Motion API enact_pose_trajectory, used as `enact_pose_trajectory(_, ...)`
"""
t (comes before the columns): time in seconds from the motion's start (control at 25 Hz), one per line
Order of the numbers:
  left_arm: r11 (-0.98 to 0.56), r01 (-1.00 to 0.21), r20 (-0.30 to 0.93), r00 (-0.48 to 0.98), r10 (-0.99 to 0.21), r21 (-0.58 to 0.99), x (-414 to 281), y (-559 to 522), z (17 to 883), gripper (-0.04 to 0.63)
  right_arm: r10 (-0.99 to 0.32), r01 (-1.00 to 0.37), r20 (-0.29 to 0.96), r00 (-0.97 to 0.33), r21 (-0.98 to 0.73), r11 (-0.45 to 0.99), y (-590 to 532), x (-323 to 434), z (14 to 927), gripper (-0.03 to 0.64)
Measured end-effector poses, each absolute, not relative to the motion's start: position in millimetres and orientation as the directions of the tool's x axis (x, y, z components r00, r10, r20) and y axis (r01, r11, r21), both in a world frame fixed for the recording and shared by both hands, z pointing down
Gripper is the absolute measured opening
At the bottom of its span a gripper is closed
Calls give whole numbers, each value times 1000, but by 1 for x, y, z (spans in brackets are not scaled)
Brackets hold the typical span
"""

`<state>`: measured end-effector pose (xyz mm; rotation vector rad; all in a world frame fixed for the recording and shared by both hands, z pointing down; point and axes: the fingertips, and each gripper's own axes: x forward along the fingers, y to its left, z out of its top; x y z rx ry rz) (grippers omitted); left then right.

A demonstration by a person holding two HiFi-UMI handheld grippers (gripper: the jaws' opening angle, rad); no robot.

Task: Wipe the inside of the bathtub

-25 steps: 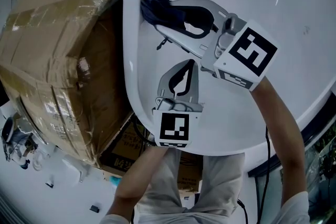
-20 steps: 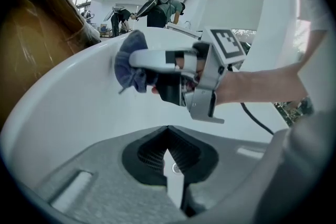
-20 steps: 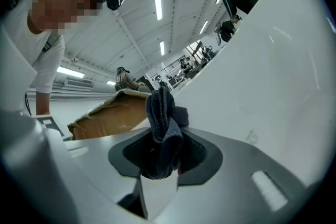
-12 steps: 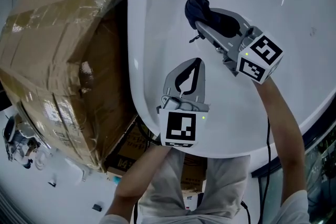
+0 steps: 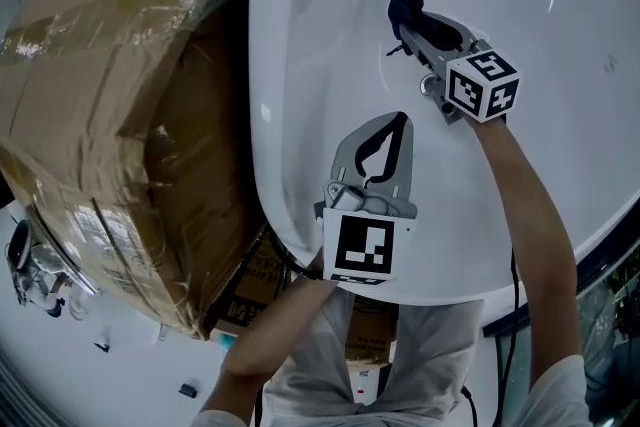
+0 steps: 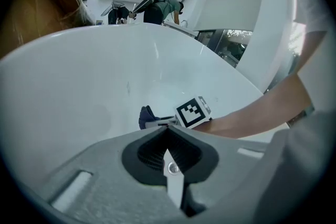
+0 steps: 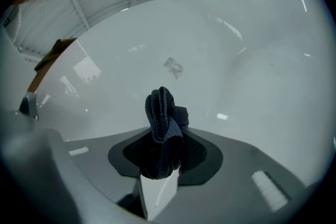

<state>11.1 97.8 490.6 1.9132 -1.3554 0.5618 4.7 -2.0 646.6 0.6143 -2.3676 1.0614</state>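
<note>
At far left we see a cardboard box (image 5: 110,95) beside the white bathtub (image 5: 320,65). Our left hand-held gripper (image 5: 399,120) hovers inside the near rim, jaws together and empty. Further right, the right hand-held gripper (image 5: 414,23) clamps a dark cloth (image 5: 403,7), seemingly pressed against the tub's inner wall.

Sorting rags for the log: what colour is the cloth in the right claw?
Dark navy blue; the cloth shows best in the right gripper view.
</note>
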Motion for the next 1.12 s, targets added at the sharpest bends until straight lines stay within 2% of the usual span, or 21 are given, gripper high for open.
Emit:
enact_pose_trajectory(0.32,-195,-933,713,358,-603,303,8,102,503,-2,-221,-676,653,-724,-612,410,0,12,709,124)
enact_pose_trajectory(0.88,-182,-917,713,390,-582,354,11,106,510,-2,-190,-746,734,-652,-576,334,17,1,762,129)
enact_pose_trajectory(1.12,-166,-917,706,387,-594,363,9,103,512,-2,-182,-771,750,-636,-605,198,21,-3,773,126)
